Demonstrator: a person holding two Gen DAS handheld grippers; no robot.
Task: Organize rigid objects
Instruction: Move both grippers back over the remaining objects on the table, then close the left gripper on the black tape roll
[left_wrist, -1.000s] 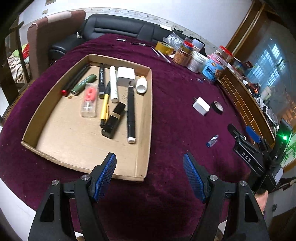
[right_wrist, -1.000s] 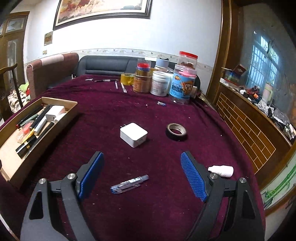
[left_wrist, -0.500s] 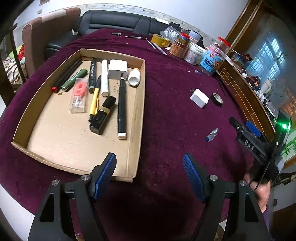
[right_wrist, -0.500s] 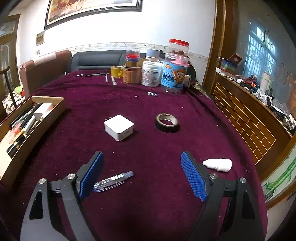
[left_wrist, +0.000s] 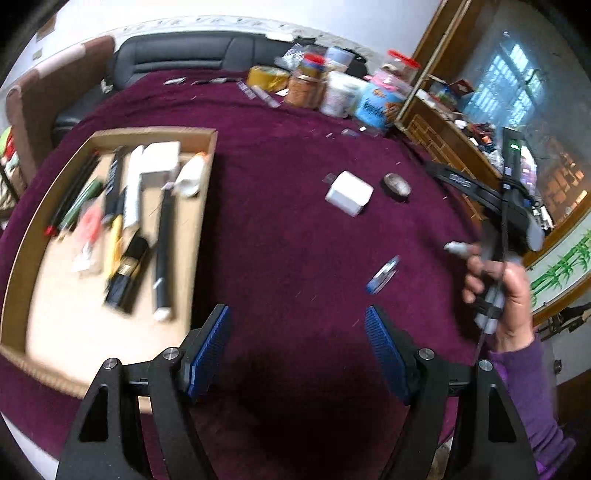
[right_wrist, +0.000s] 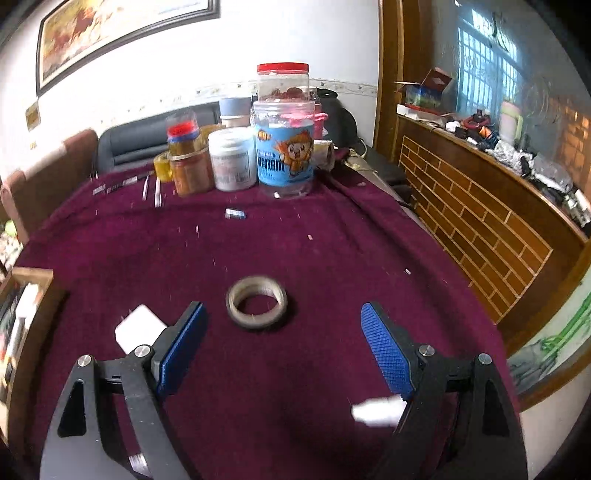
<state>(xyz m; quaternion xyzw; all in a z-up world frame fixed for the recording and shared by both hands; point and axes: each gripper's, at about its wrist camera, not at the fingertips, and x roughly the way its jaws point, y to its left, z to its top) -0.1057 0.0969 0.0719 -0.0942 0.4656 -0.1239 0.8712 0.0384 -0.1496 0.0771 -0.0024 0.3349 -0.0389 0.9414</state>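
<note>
- Lining up the right tool on the tape roll looks like the step in hand: its jaws stand wide apart and empty, the roll lying flat on the cloth just beyond the tips.
- Lowering it squarely over the roll and closing across the ring's outer wall should hold better than pinching one edge.
- The left tool is also spread and holds nothing, over bare cloth beside the tray.
- Loose pieces lie to the right of the tray: a white charger, the tape roll, a small clear-blue item, and a white bottle by the right tool.
- The tray already holds pens, markers and a charger, laid lengthwise.
- The desk wears a plum velvet cloth; jars stand at its far edge, well beyond the tray, with a dark sofa behind and a wood-framed window to the right.
</note>
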